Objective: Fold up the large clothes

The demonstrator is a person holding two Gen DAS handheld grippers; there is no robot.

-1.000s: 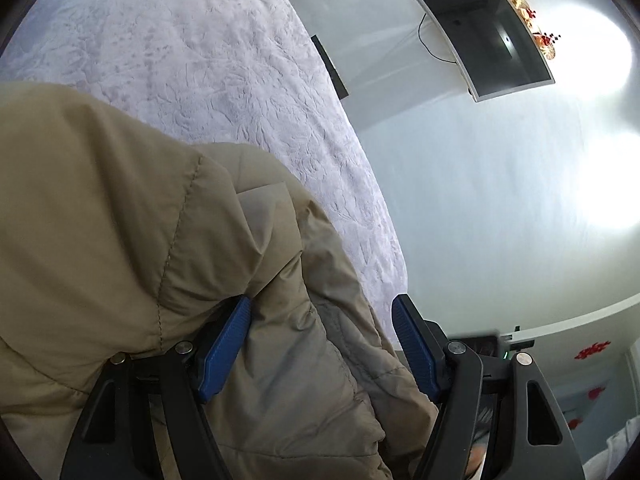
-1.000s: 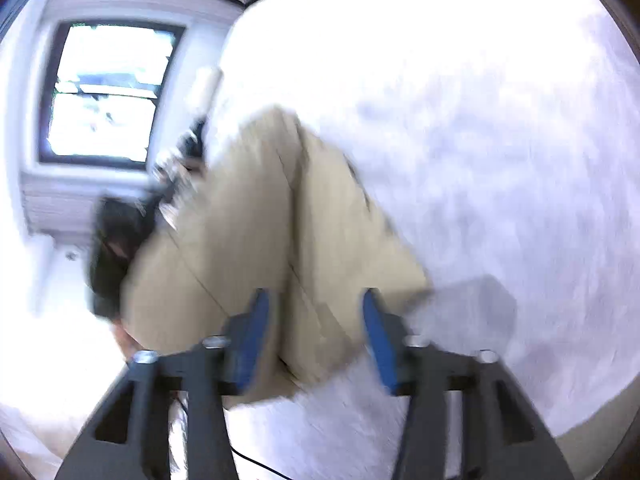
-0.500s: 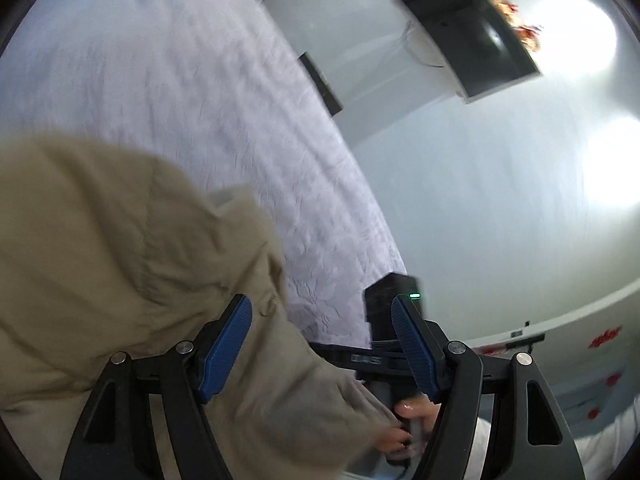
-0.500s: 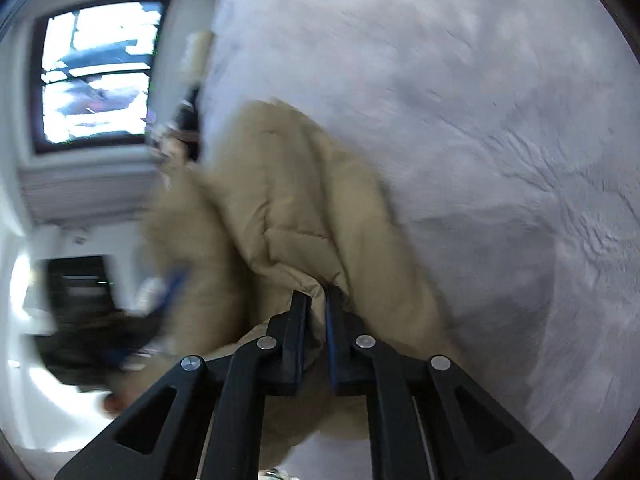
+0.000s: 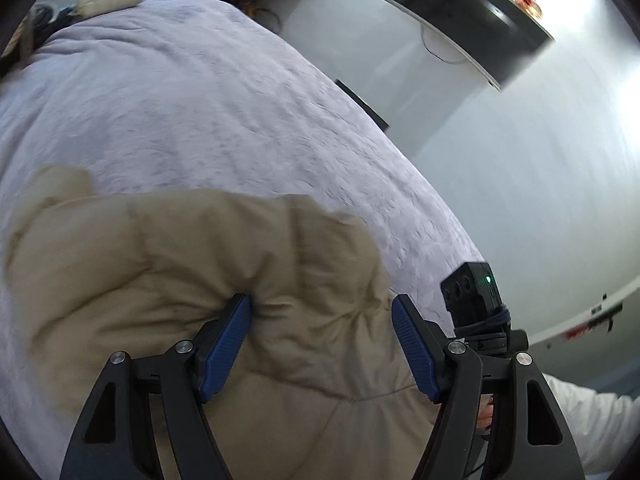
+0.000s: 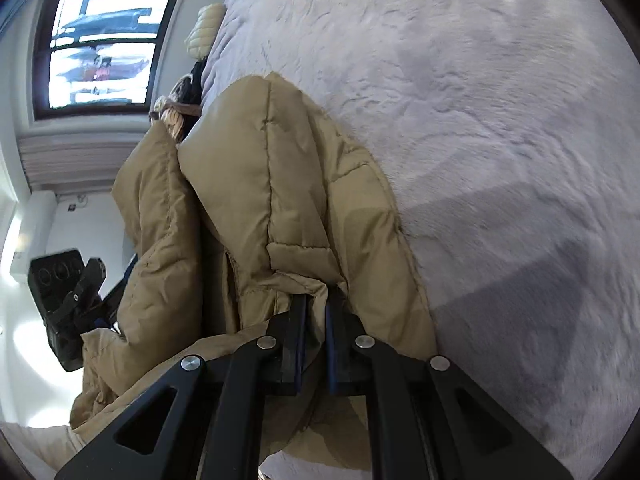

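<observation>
Right wrist view shows the right tongs point(image 6: 316, 320) pinched on the tan jacket point(image 6: 280, 184), hem hidden, while the left tongs point(image 5: 322, 320) gape wide over it at the bed's point(image 5: 192, 92) edge.

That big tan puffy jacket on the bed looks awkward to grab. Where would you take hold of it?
Probably at a thin edge, not the puffy middle. The right gripper is already shut on a seamed fold of the jacket, coming in low from the bed's near side. The left gripper straddles a thick quilted bulge, its jaws apart; a hem beside it would likely pinch more securely.
</observation>
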